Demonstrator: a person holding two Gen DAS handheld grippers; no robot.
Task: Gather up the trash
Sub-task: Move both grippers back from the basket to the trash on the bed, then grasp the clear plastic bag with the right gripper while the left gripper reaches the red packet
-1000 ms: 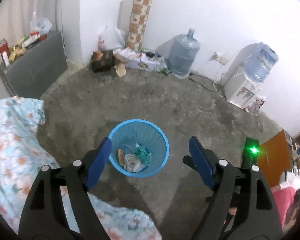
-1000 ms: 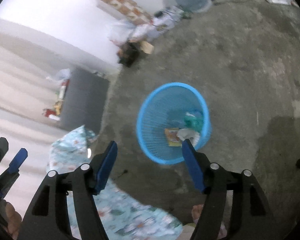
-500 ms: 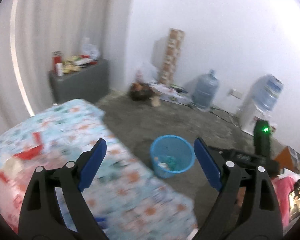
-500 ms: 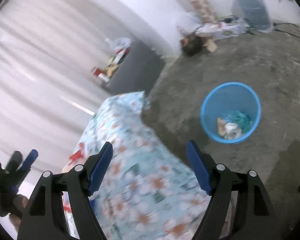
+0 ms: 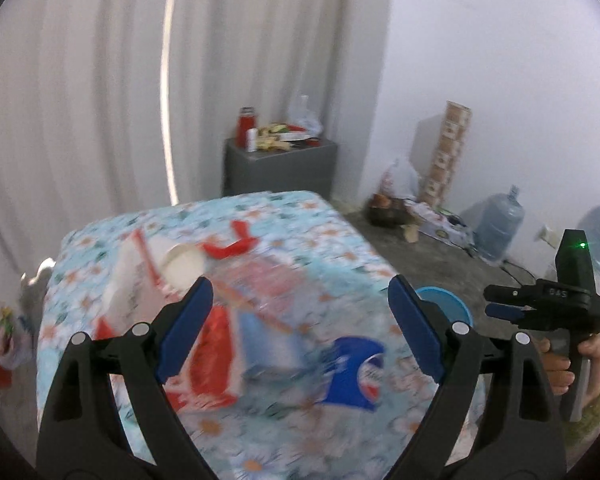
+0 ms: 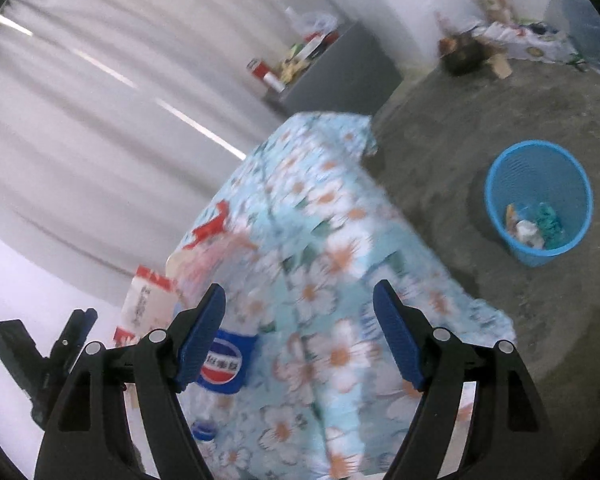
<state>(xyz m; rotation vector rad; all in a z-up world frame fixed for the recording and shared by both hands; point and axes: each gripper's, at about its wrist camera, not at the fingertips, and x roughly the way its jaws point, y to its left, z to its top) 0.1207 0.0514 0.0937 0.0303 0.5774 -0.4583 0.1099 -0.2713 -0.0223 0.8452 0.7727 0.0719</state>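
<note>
A table under a flowered cloth stands on a grey concrete floor, with white curtains behind. Both the left gripper and the right gripper hang over it with jaws wide and nothing between them. Blurred trash lies on the cloth: a paper cup, red wrappers, a blue-labelled bottle. The blue basket sits on the floor beside the table, partly hidden in the left view.
</note>
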